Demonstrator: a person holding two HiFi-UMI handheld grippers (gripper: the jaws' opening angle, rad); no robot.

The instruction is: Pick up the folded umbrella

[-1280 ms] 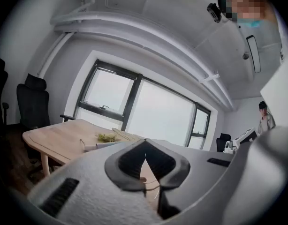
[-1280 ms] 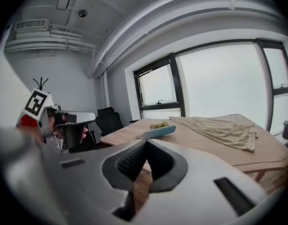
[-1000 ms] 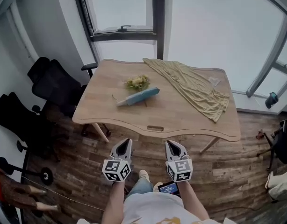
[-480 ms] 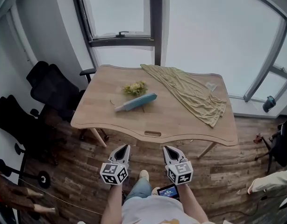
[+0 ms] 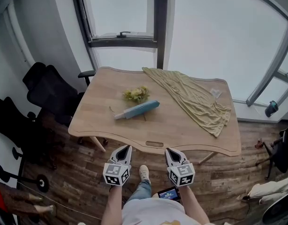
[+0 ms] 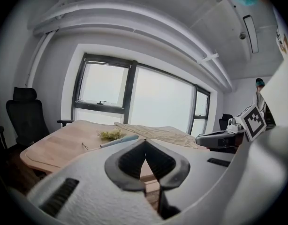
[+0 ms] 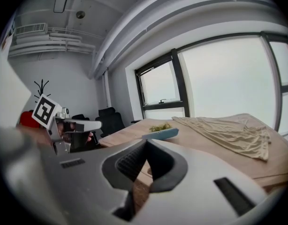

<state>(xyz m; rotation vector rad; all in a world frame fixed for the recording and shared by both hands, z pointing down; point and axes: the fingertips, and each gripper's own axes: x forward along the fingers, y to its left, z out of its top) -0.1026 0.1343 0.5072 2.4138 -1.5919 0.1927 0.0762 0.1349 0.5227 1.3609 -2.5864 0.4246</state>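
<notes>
A folded blue umbrella [image 5: 137,110] lies on the wooden table [image 5: 111,125], near its middle, its pale handle end pointing left. The same umbrella [image 6: 118,140] [image 7: 161,134] shows far ahead in both gripper views. My left gripper [image 5: 125,148] and right gripper [image 5: 171,151] hover side by side just short of the table's near edge, well apart from the umbrella. Both point toward the table with their jaws shut and nothing between them. In the gripper views the left gripper [image 6: 144,142] and right gripper [image 7: 147,142] show fingertips meeting.
A small bunch of yellow-green flowers [image 5: 137,94] lies just behind the umbrella. A beige cloth [image 5: 191,97] drapes across the table's right half. Black office chairs [image 5: 48,86] stand at the left. Windows run behind the table. A slot [image 5: 154,144] is cut near the table's front edge.
Both grippers have moved forward toward the table's near edge together, staying shut. The table and umbrella appear slightly closer in the head view.
</notes>
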